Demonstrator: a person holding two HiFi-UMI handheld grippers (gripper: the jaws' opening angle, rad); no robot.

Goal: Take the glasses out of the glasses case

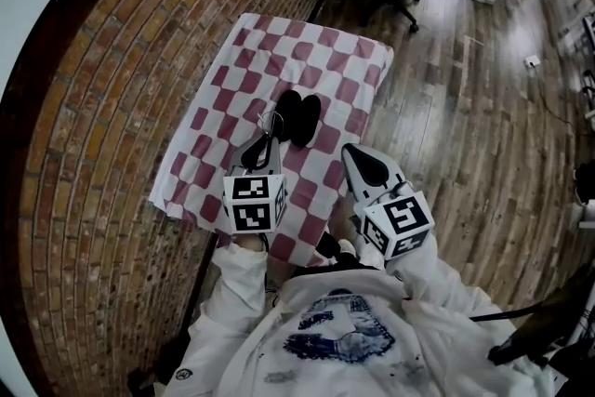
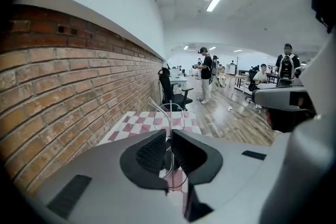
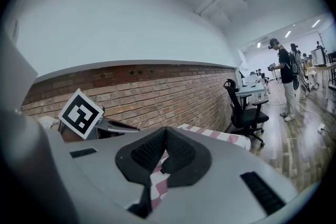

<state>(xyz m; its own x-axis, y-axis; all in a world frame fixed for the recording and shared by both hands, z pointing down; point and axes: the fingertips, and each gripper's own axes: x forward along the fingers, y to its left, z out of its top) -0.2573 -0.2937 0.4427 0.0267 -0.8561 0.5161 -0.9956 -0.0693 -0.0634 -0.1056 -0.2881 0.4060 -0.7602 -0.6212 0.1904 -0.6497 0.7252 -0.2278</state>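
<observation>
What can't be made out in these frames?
- glasses: which part is pinched. The fingers of the left gripper cover it in the left gripper view, and the head view shows it too small.
- glasses case: its inside is just dark in the head view.
- table, near edge: head view, hidden under the left gripper, the right gripper and the sleeves.

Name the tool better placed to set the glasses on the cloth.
The left tool: it grips the glasses above the cloth; the right tool is shut, empty.
</observation>
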